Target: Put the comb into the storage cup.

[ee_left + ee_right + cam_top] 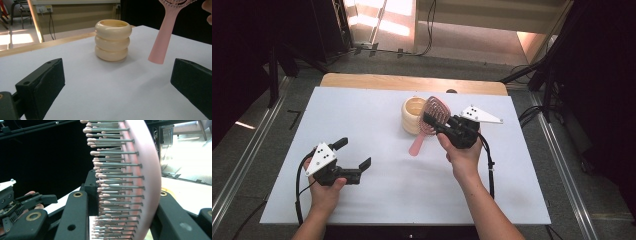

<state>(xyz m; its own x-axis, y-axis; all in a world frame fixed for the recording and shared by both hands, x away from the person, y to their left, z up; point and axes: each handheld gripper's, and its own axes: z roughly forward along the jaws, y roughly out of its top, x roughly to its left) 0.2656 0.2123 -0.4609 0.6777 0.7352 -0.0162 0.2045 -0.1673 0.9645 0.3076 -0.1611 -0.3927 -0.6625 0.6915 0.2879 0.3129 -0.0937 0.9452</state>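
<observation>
Hairbrushes: we count one, pink [430, 121].
Ringed cream holders: we count one [413, 114].
Grippers: we count two, left [354, 154] and right [430, 121].

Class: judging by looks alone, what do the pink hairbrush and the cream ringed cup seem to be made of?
Hairbrush: probably plastic, matte pink, one moulded piece, with thin dark bristles ending in pink tips. Cup: smooth cream with a soft sheen, rounded stacked rings; plastic or glazed ceramic, which one I cannot tell.

pink hairbrush [430, 118] | cream ringed cup [414, 114] | white table [377, 115] | black tongs [354, 159]
</observation>
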